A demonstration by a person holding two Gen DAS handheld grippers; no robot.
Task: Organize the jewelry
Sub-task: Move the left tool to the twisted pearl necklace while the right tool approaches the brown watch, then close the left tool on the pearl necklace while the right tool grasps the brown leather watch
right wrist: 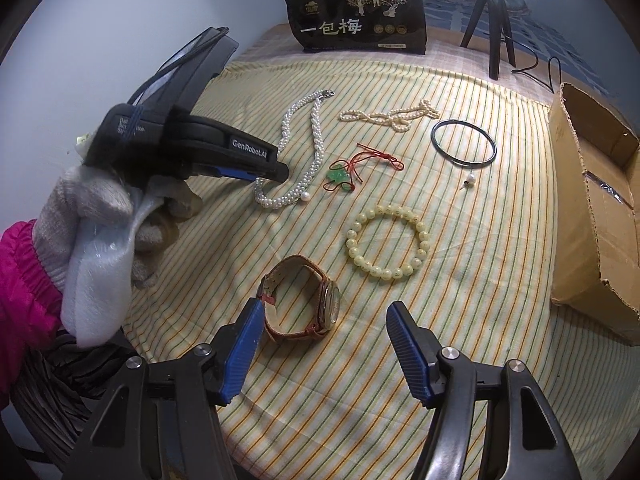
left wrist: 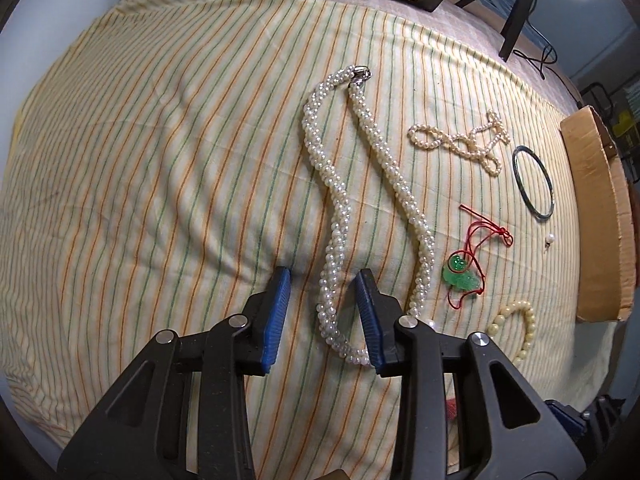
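A thick twisted pearl necklace (left wrist: 336,200) lies looped on the striped cloth; it also shows in the right wrist view (right wrist: 316,136). My left gripper (left wrist: 323,280) is open, its blue fingers on either side of the necklace's near strand, close above the cloth. My left gripper (right wrist: 264,174) is also seen from the right wrist view. My right gripper (right wrist: 326,312) is open and empty above a brown-strapped watch (right wrist: 316,304). A cream bead bracelet (right wrist: 388,242), a green pendant on red cord (right wrist: 340,176), a thin pearl strand (right wrist: 390,114), a dark bangle (right wrist: 464,142) and a pearl pin (right wrist: 469,180) lie beyond.
An open cardboard box (right wrist: 592,208) stands at the right edge of the table. A black snack bag (right wrist: 356,20) and a black tripod (right wrist: 492,12) stand at the back. A white wall is on the left.
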